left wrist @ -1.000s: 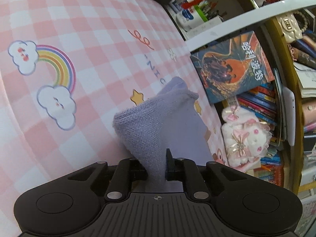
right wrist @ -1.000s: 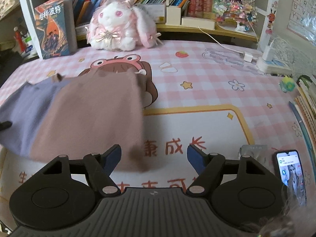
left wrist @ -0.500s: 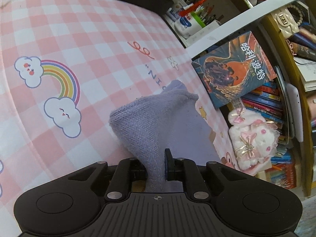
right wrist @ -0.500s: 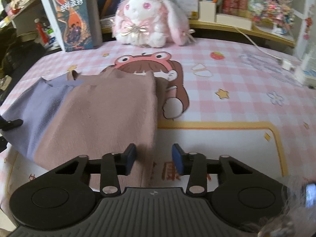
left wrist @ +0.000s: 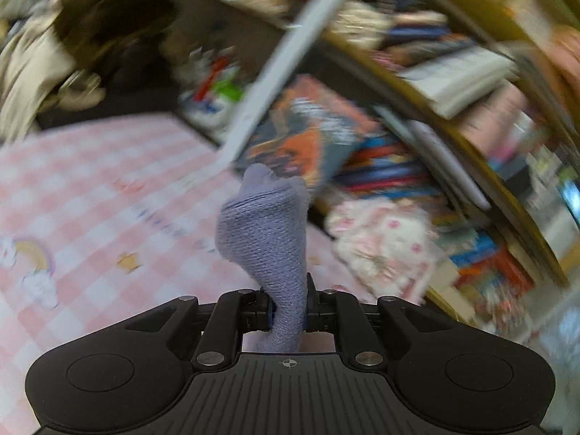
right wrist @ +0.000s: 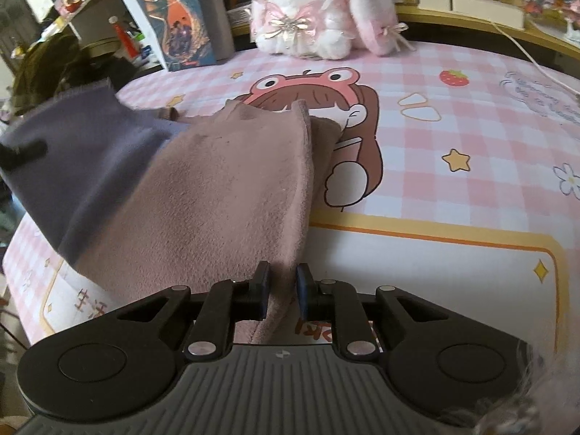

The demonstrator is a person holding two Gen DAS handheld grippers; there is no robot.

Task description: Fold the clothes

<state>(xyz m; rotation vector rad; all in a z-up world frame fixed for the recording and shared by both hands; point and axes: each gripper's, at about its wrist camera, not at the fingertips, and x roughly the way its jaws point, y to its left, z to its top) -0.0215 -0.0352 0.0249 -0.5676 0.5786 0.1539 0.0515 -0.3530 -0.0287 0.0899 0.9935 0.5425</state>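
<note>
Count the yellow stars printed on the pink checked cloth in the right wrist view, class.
5 stars: by the book, left of the frog-hat girl, right of her, two small ones at the yellow frame. The garment may hide more.

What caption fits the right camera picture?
Right gripper pinches the pink and purple cloth on the checked mat.

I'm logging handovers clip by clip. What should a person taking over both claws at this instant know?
Left claw: shut on the purple part of the garment, lifted off the pink checked mat; this view is motion-blurred.
Right claw: shut on the near edge of the pinkish-brown part.
The garment is partly raised, its far end on the mat in front of the plush rabbit.
Done: both grips taken.
Left: carry out the fold, lay it flat, release.
</note>
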